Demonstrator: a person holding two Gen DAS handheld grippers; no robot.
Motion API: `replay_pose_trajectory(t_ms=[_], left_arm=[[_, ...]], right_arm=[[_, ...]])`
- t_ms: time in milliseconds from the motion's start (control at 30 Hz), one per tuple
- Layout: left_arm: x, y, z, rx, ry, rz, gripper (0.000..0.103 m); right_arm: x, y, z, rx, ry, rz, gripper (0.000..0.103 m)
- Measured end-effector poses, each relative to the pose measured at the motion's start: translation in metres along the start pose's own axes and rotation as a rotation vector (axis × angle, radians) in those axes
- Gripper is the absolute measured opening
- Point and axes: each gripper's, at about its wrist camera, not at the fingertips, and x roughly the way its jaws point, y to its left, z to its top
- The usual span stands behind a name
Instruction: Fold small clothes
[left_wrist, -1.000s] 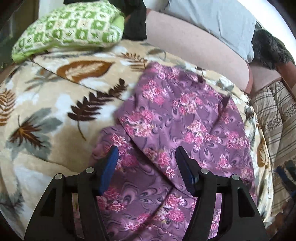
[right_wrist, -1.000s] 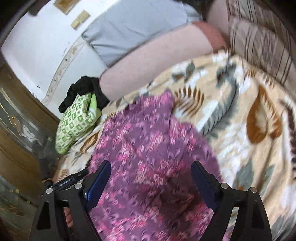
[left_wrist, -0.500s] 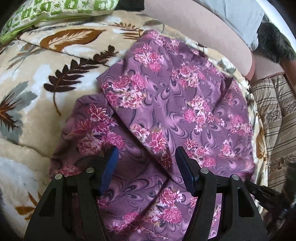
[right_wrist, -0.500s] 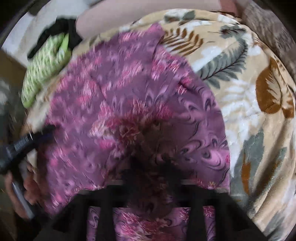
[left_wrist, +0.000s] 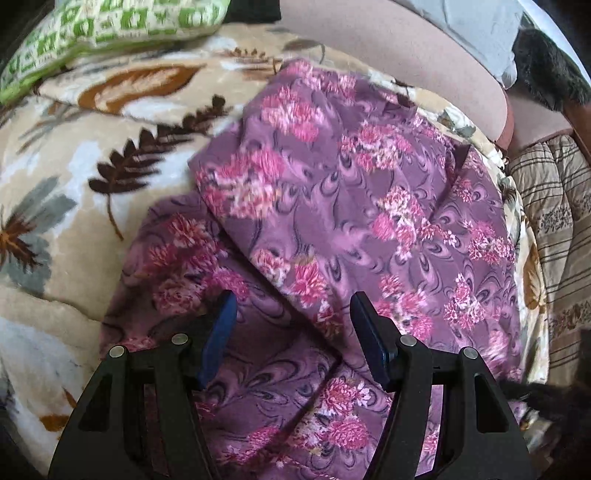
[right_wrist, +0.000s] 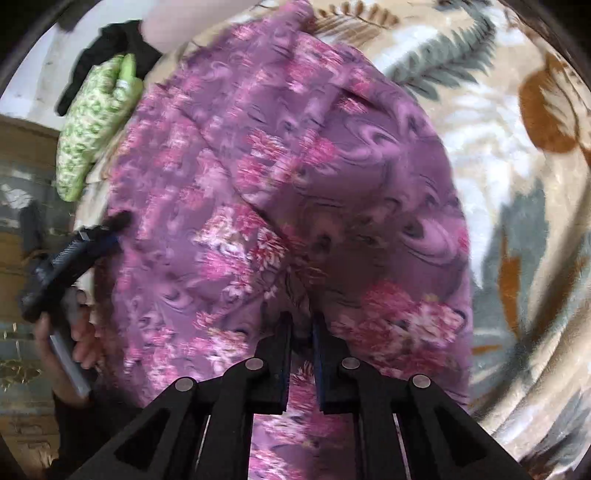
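Observation:
A purple garment with pink flowers (left_wrist: 351, 206) lies on a leaf-patterned blanket (left_wrist: 74, 192), one layer folded over another. My left gripper (left_wrist: 291, 314) is open, its blue-padded fingers spread just above the garment's near part, holding nothing. My right gripper (right_wrist: 301, 321) is shut on a bunched edge of the same garment (right_wrist: 280, 177), fabric pinched between the fingers. The left gripper also shows in the right wrist view (right_wrist: 74, 254) at the garment's far left edge, held by a hand.
A green patterned pillow (left_wrist: 110, 29) lies at the blanket's far left, with black cloth (right_wrist: 107, 48) behind it. A pink bolster (left_wrist: 388, 48) and grey pillow (left_wrist: 469, 22) run along the back. A striped quilt (left_wrist: 557, 229) lies to the right.
My right gripper went from open over the garment to shut on its edge. My left gripper moved in closer over the garment and stayed open.

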Motion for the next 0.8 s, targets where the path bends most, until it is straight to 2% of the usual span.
replay_pose_trajectory(t_ms=[67, 100, 133, 167, 200, 267, 433, 500, 600, 733, 767, 800], left_arm=[[-0.007, -0.002, 0.001, 0.015, -0.037, 0.006, 0.064], [-0.012, -0.004, 0.002, 0.021, -0.058, 0.004, 0.064], [-0.015, -0.004, 0.003, 0.021, -0.076, 0.000, 0.064], [-0.021, -0.003, 0.003, 0.018, -0.103, -0.003, 0.064], [-0.025, -0.002, 0.004, 0.019, -0.125, 0.002, 0.064], [-0.030, 0.000, 0.005, 0.020, -0.147, 0.023, 0.064], [-0.042, 0.011, 0.019, -0.024, -0.131, 0.022, 0.064], [-0.045, 0.014, 0.038, -0.017, -0.117, -0.003, 0.064], [-0.035, 0.018, 0.076, -0.007, -0.093, -0.024, 0.064], [0.010, 0.019, 0.133, 0.001, -0.021, -0.001, 0.064], [0.025, 0.019, 0.145, 0.009, 0.001, 0.000, 0.064], [0.045, 0.018, 0.160, 0.019, 0.034, 0.008, 0.064]], right_arm=[[-0.027, 0.012, 0.001, -0.051, -0.132, -0.004, 0.010], [-0.038, 0.015, 0.000, -0.064, -0.184, 0.004, 0.014], [-0.050, 0.016, 0.000, -0.071, -0.242, 0.014, 0.023], [-0.060, 0.017, -0.001, -0.063, -0.306, 0.015, 0.057], [-0.068, 0.015, -0.002, -0.051, -0.358, 0.009, 0.085], [-0.080, 0.014, -0.007, -0.046, -0.436, -0.002, 0.088], [-0.074, 0.022, 0.011, -0.005, -0.429, -0.042, 0.088], [-0.078, 0.020, 0.030, 0.009, -0.409, -0.014, 0.088], [-0.079, 0.019, 0.080, 0.044, -0.394, 0.041, 0.088], [-0.046, 0.015, 0.167, 0.071, -0.297, 0.091, 0.086], [-0.035, 0.015, 0.186, 0.074, -0.271, 0.083, 0.083], [-0.021, 0.011, 0.206, 0.078, -0.248, 0.051, 0.074]])
